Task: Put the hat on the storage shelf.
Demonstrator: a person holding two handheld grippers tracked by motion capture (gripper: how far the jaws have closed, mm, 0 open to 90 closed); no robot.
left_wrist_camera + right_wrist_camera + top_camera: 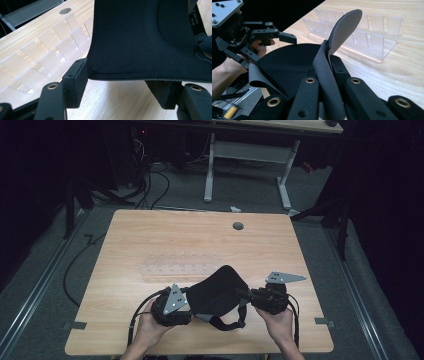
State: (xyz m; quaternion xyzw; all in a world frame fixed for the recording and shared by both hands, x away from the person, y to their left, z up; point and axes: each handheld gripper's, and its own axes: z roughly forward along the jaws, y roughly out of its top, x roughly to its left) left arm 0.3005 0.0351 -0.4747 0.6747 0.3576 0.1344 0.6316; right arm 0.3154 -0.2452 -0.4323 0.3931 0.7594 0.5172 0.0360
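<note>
Holding the black eye mask (pixel 216 291) taut between both hands is the step in hand, judging by how it hangs just above the near half of the bench (pixel 150 235), in front of the clear slotted acrylic rack (pixel 175 269). The right gripper (pixel 248 295) has its jaws clamped tight on one end of the mask, the fabric standing up between them in the right gripper view (pixel 332 75). The left gripper (pixel 122 86) has its jaws fairly wide, straddling the opposite edge of the mask (pixel 150 37); the 2 pads sit at that hem, yet firm pressing cannot be confirmed, so I read them as not gripping. To do this well, I judge that the left jaws should close squarely on the hem rather than the corner, catching both fabric layers, while the right hand keeps steady tension so the mask stays flat. The elastic strap (pixel 227 324) dangles toward the person and could snag; keep it free of both jaws.
</note>
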